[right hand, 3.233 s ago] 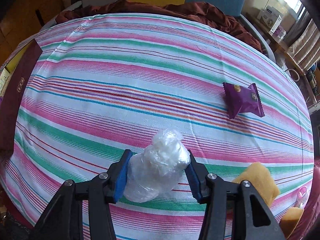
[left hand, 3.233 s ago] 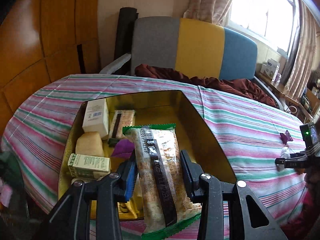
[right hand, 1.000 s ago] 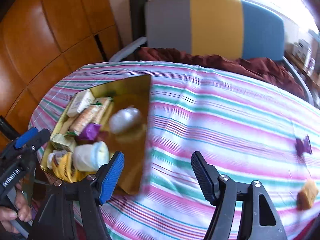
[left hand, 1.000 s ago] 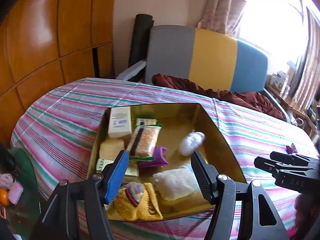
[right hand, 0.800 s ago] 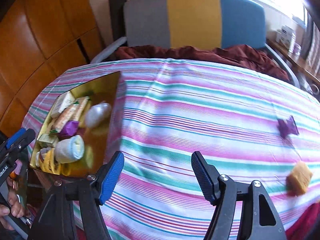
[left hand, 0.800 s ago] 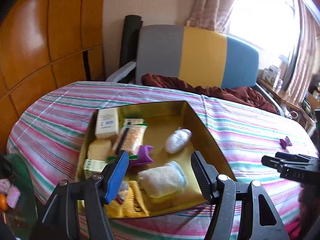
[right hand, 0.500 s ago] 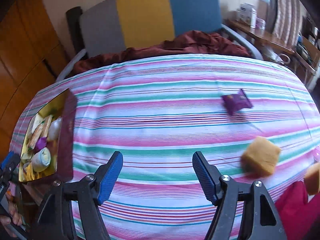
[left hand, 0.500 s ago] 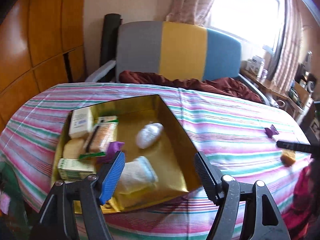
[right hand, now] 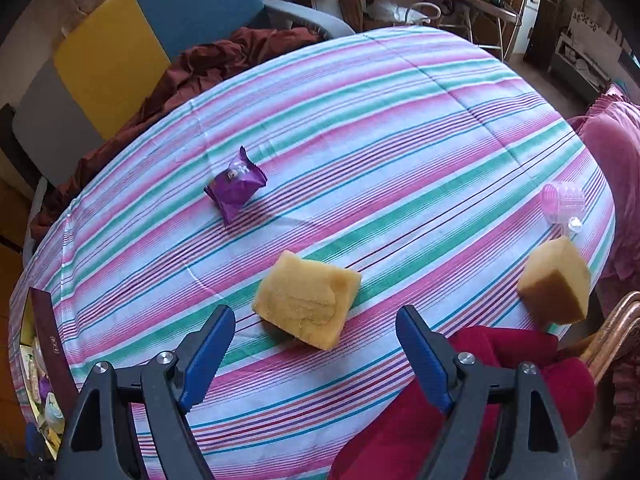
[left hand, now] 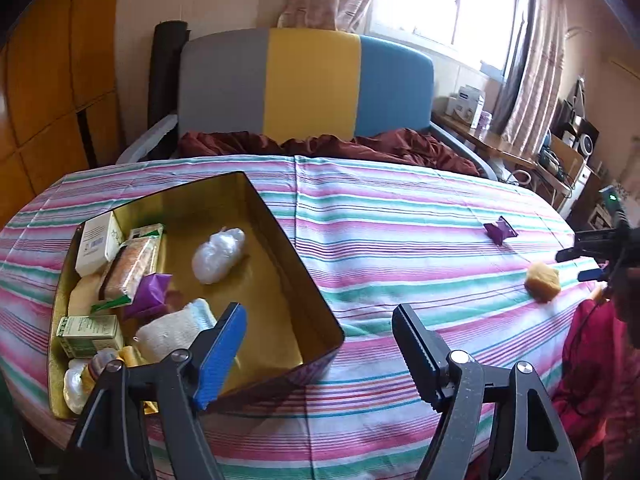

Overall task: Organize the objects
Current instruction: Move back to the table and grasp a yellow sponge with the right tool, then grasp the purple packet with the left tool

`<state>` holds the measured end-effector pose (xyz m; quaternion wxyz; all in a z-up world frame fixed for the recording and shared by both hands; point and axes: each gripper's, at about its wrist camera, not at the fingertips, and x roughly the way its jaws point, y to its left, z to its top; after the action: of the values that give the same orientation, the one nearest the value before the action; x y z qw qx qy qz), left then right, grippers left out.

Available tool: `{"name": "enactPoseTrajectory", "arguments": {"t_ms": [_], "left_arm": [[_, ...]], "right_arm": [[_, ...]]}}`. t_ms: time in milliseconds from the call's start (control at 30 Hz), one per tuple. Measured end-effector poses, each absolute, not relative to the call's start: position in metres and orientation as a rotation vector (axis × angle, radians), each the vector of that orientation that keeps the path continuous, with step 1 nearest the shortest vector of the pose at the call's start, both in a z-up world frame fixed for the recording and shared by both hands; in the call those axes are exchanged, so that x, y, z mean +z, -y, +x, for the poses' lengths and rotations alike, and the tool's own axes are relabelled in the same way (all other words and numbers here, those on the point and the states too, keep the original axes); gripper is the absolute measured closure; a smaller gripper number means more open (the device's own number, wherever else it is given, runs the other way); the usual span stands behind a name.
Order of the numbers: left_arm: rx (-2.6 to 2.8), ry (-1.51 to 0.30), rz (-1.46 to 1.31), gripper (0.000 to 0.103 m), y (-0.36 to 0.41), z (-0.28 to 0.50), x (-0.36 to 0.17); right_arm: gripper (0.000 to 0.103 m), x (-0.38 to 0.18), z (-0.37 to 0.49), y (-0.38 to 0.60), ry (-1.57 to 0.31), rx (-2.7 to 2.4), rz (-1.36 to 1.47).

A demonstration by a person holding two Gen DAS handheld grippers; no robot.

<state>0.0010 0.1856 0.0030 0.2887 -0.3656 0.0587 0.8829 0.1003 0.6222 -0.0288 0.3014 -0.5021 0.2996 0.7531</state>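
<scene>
While both pairs of tongs are opening with nothing between them, the right tongs (right hand: 314, 350) hang over a sponge (right hand: 306, 304) lying at twelve o'clock just past their tips. A purple packet (right hand: 236, 184) lies at eleven, a second sponge (right hand: 556, 284) at three. Beyond the left tongs (left hand: 320, 344), a gold box (left hand: 308, 292) at ten holds a plastic bag (left hand: 218, 254), cartons and wrapped snacks; its near corner is hidden.

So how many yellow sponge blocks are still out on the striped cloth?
2. One sponge block lies just ahead of the right claw, whose jaws are opening. The other sits at the cloth's right edge. More may lie out of view.
</scene>
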Motion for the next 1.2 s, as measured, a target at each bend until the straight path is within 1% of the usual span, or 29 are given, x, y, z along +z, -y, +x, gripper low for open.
{"name": "enactPoseTrajectory", "arguments": {"t_ms": [300, 333, 367, 500, 900, 1067, 1200], "left_arm": [[2.311, -0.194, -0.97, 0.025, -0.204, 0.003, 0.003], [2.302, -0.2, -0.97, 0.025, -0.207, 0.003, 0.004], [2.294, -0.206, -0.968, 0.025, -0.21, 0.003, 0.004], [2.27, -0.24, -0.957, 0.025, -0.226, 0.003, 0.003], [2.168, -0.405, -0.917, 0.027, -0.306, -0.001, -0.003], [2.086, -0.468, -0.876, 0.025, -0.357, -0.008, -0.005], [2.013, -0.532, -0.842, 0.024, -0.401, -0.014, -0.01]], "right_arm": [[0.019, -0.083, 0.052, -0.622, -0.729, 1.854, -1.524], [0.028, -0.086, 0.052, -0.623, -0.717, 1.834, -1.524], [0.03, -0.086, 0.052, -0.625, -0.716, 1.828, -1.512], [0.036, -0.079, 0.062, -0.628, -0.796, 1.892, -1.425], [0.036, -0.037, 0.107, -0.636, -0.914, 1.981, -1.008], [0.035, -0.027, 0.12, -0.647, -1.014, 2.014, -0.904], [0.035, -0.029, 0.119, -0.65, -1.08, 2.037, -0.865]]}}
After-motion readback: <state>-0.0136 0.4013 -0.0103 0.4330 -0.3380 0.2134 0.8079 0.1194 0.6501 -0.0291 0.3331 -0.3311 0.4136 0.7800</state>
